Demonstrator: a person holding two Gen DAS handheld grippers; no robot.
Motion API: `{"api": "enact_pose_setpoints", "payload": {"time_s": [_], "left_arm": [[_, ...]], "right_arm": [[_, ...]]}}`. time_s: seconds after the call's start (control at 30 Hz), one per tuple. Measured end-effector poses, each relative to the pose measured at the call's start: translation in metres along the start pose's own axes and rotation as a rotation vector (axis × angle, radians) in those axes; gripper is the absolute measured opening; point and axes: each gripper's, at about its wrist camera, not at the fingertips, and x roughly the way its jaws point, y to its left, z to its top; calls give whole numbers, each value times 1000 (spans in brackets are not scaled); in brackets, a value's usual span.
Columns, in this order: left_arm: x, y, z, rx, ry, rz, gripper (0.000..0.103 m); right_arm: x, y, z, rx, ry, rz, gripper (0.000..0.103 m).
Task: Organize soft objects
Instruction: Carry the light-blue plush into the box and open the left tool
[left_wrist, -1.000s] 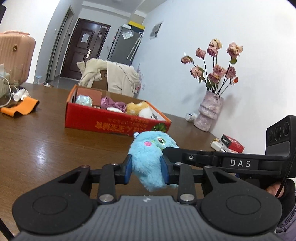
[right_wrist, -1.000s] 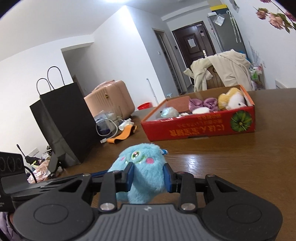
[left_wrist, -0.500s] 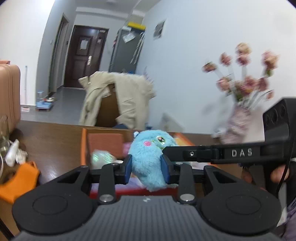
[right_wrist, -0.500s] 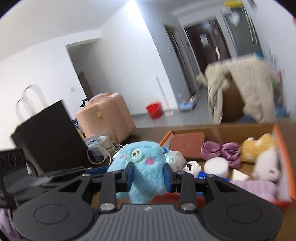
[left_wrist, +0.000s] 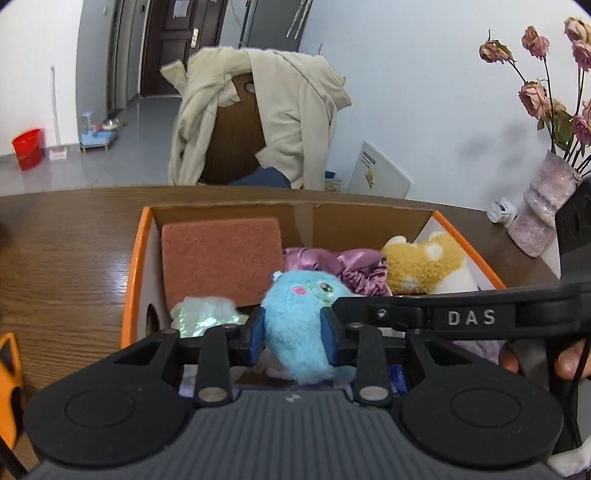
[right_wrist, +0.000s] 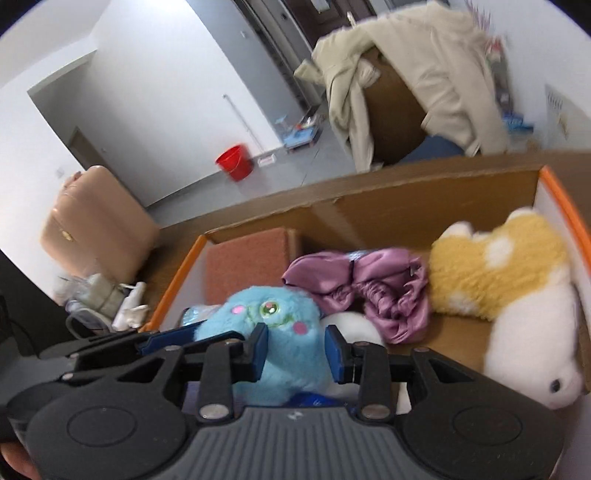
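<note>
Wooden bench (left_wrist: 66, 240) under the orange-rimmed box (left_wrist: 137, 251). Left hand-held gripper (left_wrist: 293, 334) clamped on blue plush (left_wrist: 295, 325), hanging over box. Right hand-held gripper (right_wrist: 295, 349) clamped on same plush (right_wrist: 273, 332). Best lowering into the free spot beside purple fabric (right_wrist: 354, 291) before letting go together.

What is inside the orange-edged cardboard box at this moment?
The box holds a reddish-brown pad, purple satin cloth, a yellow-white plush and a shiny crinkled bag. Both claws and the blue plush cover the near part.
</note>
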Motion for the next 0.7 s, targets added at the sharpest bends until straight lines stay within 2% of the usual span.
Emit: {"api": "enact_pose_setpoints", "payload": {"time_s": [0.07, 0.2, 0.27, 0.37, 0.57, 0.63, 0.7], "left_arm": [[8, 7, -3, -23, 38, 0, 32], [-1, 9, -11, -3, -2, 13, 31], [-9, 5, -11, 21, -17, 40, 40], [-30, 2, -5, 25, -61, 57, 44], [-89, -7, 6, 24, -144, 87, 52], [-114, -12, 5, 24, -169, 101, 57], [-140, -19, 3, 34, -200, 126, 64]], "right_arm": [[2, 4, -4, -41, -2, -35, 35], [-6, 18, -13, -103, -35, -50, 35], [-12, 22, -8, -126, -41, -61, 36], [-32, 30, -3, -171, -68, -86, 38], [-105, 41, 7, -207, -167, -125, 40], [-132, 45, 5, -223, -191, -159, 45], [-161, 46, -2, -251, -218, -206, 54]]}}
